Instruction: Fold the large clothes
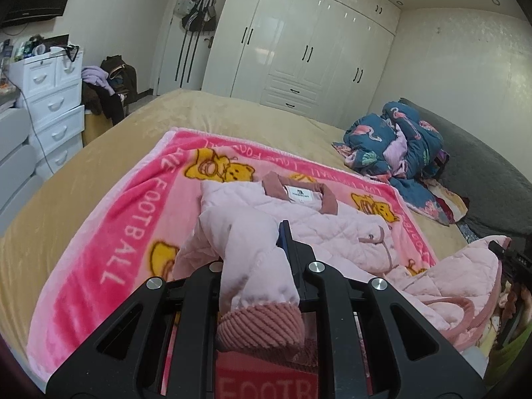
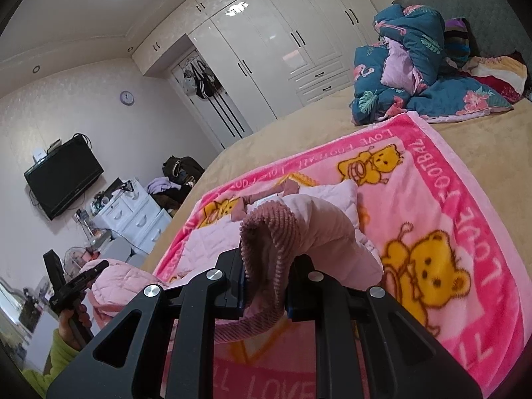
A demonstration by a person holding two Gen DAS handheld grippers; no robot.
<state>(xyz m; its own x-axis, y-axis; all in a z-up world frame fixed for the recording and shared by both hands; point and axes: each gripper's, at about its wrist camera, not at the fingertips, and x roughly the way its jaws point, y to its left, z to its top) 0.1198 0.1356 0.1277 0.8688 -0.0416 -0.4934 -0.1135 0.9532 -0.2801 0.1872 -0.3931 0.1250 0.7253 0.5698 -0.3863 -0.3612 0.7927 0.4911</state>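
Jacket (image 1: 332, 229), pink and quilted, spread collar-up on blanket (image 1: 109, 232), sleeves raised off it at the near end. Left sleeve (image 1: 252, 266) pinched in left tool (image 1: 266, 286), jaws clenched on the fabric just above the ribbed cuff (image 1: 262, 329), cuff hanging toward the camera. Right sleeve (image 2: 319, 232) gripped likewise in right tool (image 2: 266, 286), clenched on the ribbed cuff (image 2: 266, 232), which curls over the jaws. Left tool also seen from the right wrist camera at the lower left, held by a hand (image 2: 74, 324) with a green sleeve (image 2: 56, 355) below it, a fold of jacket just beside it. Body of the jacket flat on the blanket beyond the tools, collar (image 1: 292, 193) with a white label at the far end. Blanket bright pink with yellow bears and lettering, laid over a tan bed (image 1: 216, 109). Farther right, heaped blue floral quilt (image 1: 395, 139) against a grey headboard (image 1: 482, 166). Off the bed to the left, white drawers (image 1: 50, 99), clothes pile (image 1: 109, 83), wall television (image 2: 63, 176). At the back, white wardrobe (image 1: 299, 40) and bags (image 1: 199, 13) hung on a door.
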